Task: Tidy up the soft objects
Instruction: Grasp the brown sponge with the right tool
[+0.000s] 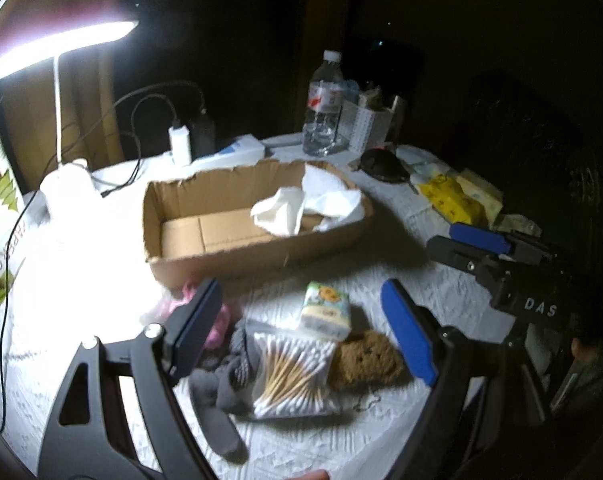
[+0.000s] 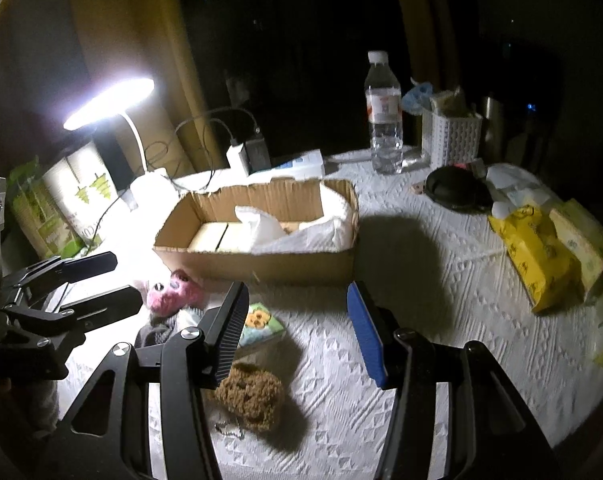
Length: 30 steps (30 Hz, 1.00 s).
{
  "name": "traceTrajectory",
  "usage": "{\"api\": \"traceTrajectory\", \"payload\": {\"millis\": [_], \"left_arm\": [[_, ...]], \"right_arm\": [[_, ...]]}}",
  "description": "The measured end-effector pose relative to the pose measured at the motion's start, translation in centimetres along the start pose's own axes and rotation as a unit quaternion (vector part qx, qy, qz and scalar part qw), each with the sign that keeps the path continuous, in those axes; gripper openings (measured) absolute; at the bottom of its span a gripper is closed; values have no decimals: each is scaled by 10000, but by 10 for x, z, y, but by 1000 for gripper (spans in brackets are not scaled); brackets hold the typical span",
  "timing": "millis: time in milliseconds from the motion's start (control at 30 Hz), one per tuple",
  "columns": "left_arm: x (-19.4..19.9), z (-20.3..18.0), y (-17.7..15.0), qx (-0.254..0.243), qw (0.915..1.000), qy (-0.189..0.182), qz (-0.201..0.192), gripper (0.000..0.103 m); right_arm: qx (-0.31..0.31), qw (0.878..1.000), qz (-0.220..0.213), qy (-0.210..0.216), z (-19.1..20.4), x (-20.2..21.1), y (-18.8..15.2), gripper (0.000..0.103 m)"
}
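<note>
Both grippers hang empty with jaws spread, and the left gripper (image 1: pixel 301 336) is nearer the pile, the bag of cotton swabs (image 1: pixel 291 376) lying just below between its jaws, long axis running away toward the cardboard box (image 1: pixel 229 256), while the right gripper (image 2: pixel 297 332) stands off beside the brown sponge (image 2: pixel 251 396).

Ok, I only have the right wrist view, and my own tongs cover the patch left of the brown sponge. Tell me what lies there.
Observer: A clear bag of cotton swabs, right beside the brown sponge.
Operator: Say what is on the bag's other side.
Observer: A grey knitted cloth, lying against the bag.
Operator: Now check the left tongs.
Observer: The left tongs are open and empty; in their own view the bag and the tissue pack show between the fingers.
</note>
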<state>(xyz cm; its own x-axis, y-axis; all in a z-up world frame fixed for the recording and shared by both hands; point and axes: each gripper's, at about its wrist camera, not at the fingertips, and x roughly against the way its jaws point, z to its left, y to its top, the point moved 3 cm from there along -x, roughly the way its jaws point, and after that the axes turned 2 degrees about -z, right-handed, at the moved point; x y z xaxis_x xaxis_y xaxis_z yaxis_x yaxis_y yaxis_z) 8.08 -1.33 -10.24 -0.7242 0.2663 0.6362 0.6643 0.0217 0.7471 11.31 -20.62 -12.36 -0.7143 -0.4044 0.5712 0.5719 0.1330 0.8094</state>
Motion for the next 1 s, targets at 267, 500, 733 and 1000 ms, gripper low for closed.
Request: {"api": "traceTrajectory", "payload": {"millis": [267, 500, 733, 1000], "left_arm": [[-6, 6, -29, 80, 9998, 14, 193, 83], [-8, 17, -48, 184, 9994, 57, 275, 83], [-9, 31, -57, 327, 9990, 85, 309, 83], [-16, 26, -67, 308, 9986, 80, 427, 83]], "right_arm": [[8, 9995, 311, 75, 11, -16, -25, 54], [26, 9981, 571, 215, 21, -31, -39, 67], [121, 9954, 917, 250, 35, -52, -60, 68], [90, 9916, 1264, 260, 39, -73, -80, 68]]}}
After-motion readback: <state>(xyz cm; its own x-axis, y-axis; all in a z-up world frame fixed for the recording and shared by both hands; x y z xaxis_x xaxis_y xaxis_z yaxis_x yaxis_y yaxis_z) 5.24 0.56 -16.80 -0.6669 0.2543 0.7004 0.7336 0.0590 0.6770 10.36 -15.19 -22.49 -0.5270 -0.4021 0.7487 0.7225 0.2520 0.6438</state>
